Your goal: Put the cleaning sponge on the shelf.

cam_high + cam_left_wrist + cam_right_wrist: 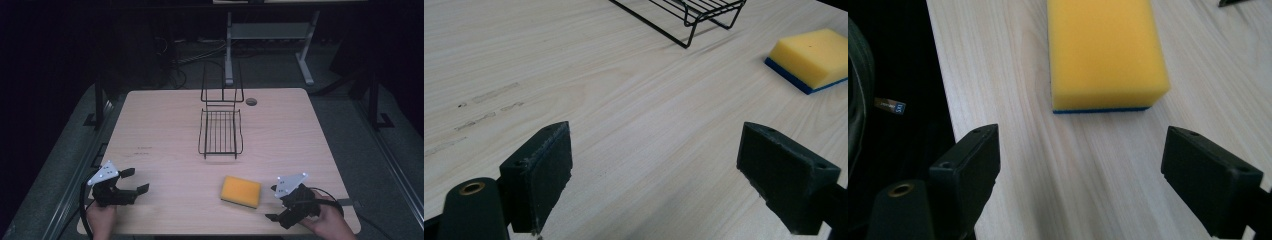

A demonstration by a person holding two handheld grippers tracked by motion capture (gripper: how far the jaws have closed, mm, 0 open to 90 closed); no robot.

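Note:
A yellow sponge with a blue underside lies flat on the table toward the front right. In the right gripper view the sponge lies just ahead of my open right gripper, apart from it. My right gripper is at the front right of the table, its jaws toward the sponge. My left gripper stands open at the front left with nothing between its fingers; in its view the sponge is far off at the upper right. A black wire rack stands mid-table.
The light wood table has a round cable hole behind the rack. The rack's front corner shows at the top of the left gripper view. Beyond the table stands a grey desk frame on a dark floor. The table's near edge runs beside the right gripper.

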